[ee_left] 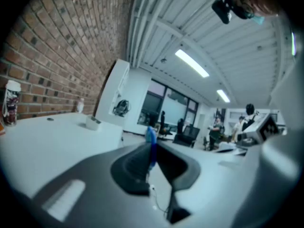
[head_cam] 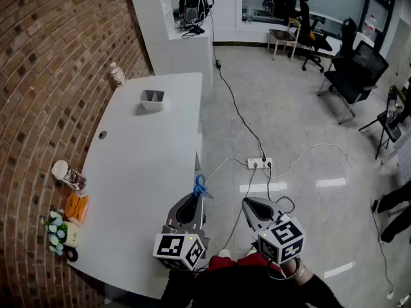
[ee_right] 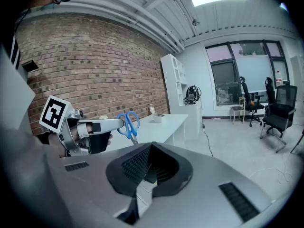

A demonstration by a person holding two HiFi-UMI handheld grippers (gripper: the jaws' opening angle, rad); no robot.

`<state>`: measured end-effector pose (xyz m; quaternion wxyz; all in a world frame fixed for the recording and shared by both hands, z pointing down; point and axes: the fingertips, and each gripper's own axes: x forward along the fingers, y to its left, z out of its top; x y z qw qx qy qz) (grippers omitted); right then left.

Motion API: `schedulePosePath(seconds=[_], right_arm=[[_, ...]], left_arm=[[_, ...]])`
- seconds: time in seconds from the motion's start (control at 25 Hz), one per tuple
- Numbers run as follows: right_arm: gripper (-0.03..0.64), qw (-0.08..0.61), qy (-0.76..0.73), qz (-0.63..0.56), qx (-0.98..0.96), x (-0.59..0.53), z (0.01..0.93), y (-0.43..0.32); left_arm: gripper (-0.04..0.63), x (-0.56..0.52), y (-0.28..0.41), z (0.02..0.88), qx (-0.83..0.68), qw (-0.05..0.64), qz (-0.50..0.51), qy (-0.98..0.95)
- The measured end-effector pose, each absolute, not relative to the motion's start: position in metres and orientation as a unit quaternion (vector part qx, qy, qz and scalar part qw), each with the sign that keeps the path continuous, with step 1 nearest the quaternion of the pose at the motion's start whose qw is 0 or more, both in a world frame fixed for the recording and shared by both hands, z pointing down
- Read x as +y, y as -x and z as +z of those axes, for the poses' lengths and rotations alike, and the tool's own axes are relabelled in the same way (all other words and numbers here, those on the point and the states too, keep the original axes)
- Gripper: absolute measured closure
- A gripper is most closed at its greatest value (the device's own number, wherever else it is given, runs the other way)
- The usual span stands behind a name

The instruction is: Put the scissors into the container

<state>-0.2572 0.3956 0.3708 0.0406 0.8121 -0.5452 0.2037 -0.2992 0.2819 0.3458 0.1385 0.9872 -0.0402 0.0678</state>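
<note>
While the right gripper (head_cam: 249, 204) is closed empty, the left gripper (head_cam: 194, 199) clamps blue-handled scissors (head_cam: 200, 187).

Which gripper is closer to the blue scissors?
Left. The left gripper is clamped on the scissors. The right gripper is off to their right over the floor, shut, empty, not touching them.

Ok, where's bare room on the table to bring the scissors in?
The table is bare in its middle, from the container at the far end down to the near edge, with only a small hole toward the brick wall. Crowded: the near corner by that wall, with a cup, an orange packet and flowers.
</note>
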Motion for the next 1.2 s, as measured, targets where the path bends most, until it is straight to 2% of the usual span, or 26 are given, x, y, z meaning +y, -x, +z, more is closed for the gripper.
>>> schedulePosePath(seconds=[0.8, 1.2], right_arm=[[0.608, -0.005, -0.837, 0.230, -0.496, 0.425, 0.380, 0.255], [0.609, -0.018, -0.830, 0.238, -0.503, 0.409, 0.388, 0.219]], left_arm=[[0.563, 0.289, 0.304, 0.347, -0.021, 0.137, 0.069, -0.988], [0.563, 0.272, 0.269, 0.349, -0.034, 0.127, 0.072, -0.989]])
